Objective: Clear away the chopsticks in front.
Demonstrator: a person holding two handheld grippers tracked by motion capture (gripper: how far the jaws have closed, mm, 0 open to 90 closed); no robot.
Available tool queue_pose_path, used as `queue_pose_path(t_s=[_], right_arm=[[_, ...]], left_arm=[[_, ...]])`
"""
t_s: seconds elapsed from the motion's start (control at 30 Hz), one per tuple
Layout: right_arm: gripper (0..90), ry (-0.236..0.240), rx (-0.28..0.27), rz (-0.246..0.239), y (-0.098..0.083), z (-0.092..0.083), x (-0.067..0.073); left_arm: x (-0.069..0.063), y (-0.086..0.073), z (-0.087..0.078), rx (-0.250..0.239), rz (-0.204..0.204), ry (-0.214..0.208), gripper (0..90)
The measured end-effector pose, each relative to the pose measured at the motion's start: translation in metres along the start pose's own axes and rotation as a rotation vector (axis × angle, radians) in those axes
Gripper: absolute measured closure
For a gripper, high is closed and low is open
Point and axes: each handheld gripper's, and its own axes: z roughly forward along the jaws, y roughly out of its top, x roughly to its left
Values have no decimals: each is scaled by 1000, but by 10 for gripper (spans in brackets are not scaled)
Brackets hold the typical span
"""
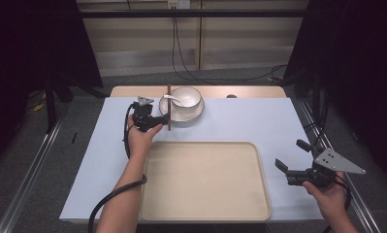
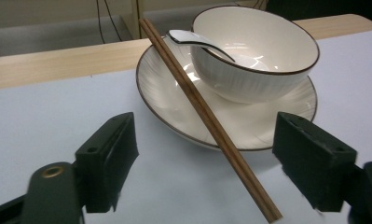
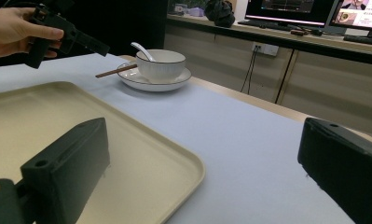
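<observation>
Tray [image 1: 205,182]: cream, rounded corners, nearest the person, lying on the pale blue table cover [image 1: 249,121]; nothing in it.

Right gripper [image 1: 290,158]: held off the tray's right edge, jaws spread wide, nothing between them.

Left gripper [image 1: 166,116]: beyond the tray's far left corner, jaws spread, straddling the near end of the chopsticks [image 2: 207,116] without gripping them.

Chopsticks: brown, seemingly a pair lying together, propped across the saucer's left rim.

Saucer [image 1: 193,112]: white, dark-rimmed, near the table's far edge; holds the bowl.

Bowl [image 2: 253,51]: white, dark rim; contains a white spoon [image 2: 195,39], handle leaning over the rim.
</observation>
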Motion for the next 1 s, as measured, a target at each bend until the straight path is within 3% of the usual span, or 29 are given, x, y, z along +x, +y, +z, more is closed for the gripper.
queue_pose_path(t_s=[0.03,0.07,0.1,0.13,0.2,0.27,0.37,0.43,0.57,0.8,1.0], right_arm=[[14,4,3,1,0,0,0],[14,0,3,1,0,0,0],[15,1,3,1,0,0,-1],[15,1,3,1,0,0,-1],[15,-4,0,-1,0,1,-1],[15,-3,3,1,0,0,-2],[14,2,2,-2,0,1,-1],[15,10,11,-8,0,0,-2],[15,2,5,-10,0,1,-1],[15,3,2,-12,0,1,-2],[15,4,4,-11,0,2,-1]], left_arm=[[0,0,2,-9,-6,-2,237],[0,0,4,-7,-21,3,313],[-1,1,6,15,-43,20,341],[-1,1,6,15,-43,20,343],[-1,1,9,30,-92,9,351],[-3,-1,16,99,-89,16,394],[-4,-3,19,117,-84,16,424],[-5,-3,20,119,-111,19,456],[-7,-2,22,159,-118,38,545],[-6,-1,23,171,-130,34,585],[-7,-1,24,176,-164,35,574]])
